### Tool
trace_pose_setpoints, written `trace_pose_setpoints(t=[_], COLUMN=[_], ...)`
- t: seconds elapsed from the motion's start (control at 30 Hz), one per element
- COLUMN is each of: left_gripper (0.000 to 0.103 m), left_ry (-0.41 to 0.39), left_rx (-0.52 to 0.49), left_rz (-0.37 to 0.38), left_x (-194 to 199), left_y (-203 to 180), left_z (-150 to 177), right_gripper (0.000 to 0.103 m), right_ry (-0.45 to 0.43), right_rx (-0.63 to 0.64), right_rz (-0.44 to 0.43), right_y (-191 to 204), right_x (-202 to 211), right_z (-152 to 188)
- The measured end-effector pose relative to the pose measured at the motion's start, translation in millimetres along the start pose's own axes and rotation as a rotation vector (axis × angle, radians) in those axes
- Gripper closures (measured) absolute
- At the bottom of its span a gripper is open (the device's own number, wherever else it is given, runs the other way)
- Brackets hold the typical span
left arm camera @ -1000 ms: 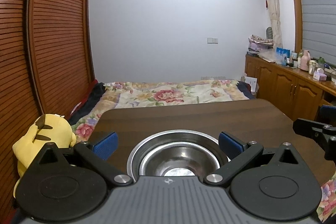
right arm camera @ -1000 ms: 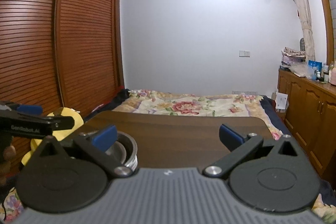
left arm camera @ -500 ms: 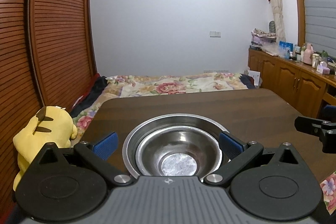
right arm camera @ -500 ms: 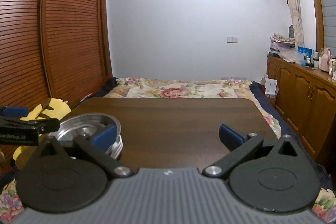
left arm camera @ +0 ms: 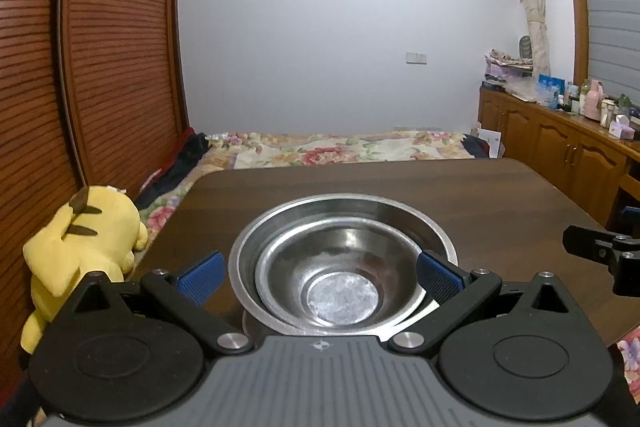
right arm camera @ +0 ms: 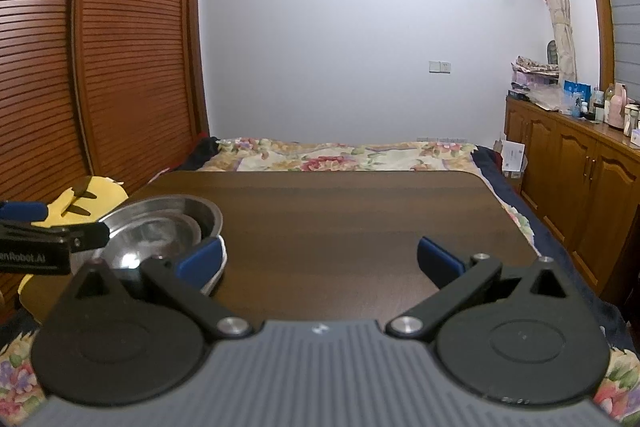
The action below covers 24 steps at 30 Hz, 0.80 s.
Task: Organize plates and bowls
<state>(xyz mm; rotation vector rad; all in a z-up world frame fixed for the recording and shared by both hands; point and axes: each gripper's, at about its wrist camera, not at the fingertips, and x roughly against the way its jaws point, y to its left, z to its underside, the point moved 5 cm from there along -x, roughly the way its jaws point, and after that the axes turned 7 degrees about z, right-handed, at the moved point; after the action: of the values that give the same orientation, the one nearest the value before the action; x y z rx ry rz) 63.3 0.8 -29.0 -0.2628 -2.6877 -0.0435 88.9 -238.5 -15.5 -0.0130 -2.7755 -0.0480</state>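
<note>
Two steel bowls sit nested in front of me, the smaller inner bowl [left arm camera: 340,279] resting inside the wider outer bowl [left arm camera: 436,239], and under them I make out a pale edge that may be a white plate [right arm camera: 220,267], though too little of it shows for me to be sure. The stack stands at the near left part of the dark wooden surface [right arm camera: 340,219], close to its edge.

My left claw [left arm camera: 318,273] is spread wide, one blue pad on each side of the stack and neither pad clearly touching metal. My right claw [right arm camera: 320,259] is also open and holds nothing, hovering over bare wood to the right of the bowls.

I judge these bowls thin, light and rigid, so they will not crush, but polished steel is slick and the curved walls give the pads little to bite on. A squeeze across the whole stack would likely slide upward. The rolled rim looks like the better hold: one pad inside, one outside, pinching the lip. The inner bowl sits loose, so tilting could set it rattling or sliding out. A ceramic plate underneath would be the fragile piece.
</note>
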Motion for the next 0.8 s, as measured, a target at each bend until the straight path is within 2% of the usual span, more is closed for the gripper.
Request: trace_pose_setpoints(t=[0.4,0.8], left_gripper=[0.000,0.000], left_ry=[0.026,0.026], left_rx=[-0.006,0.006], left_rz=[0.007,0.001], left_x=[-3,-2], left_y=[-7,-5], left_z=[23,24], right_gripper=[0.000,0.000], right_ry=[0.030,0.039], right_rx=[-0.016,-0.012], right_rz=[0.014,0.015], right_y=[-5,-6], right_x=[-7,-7], right_z=[19,24])
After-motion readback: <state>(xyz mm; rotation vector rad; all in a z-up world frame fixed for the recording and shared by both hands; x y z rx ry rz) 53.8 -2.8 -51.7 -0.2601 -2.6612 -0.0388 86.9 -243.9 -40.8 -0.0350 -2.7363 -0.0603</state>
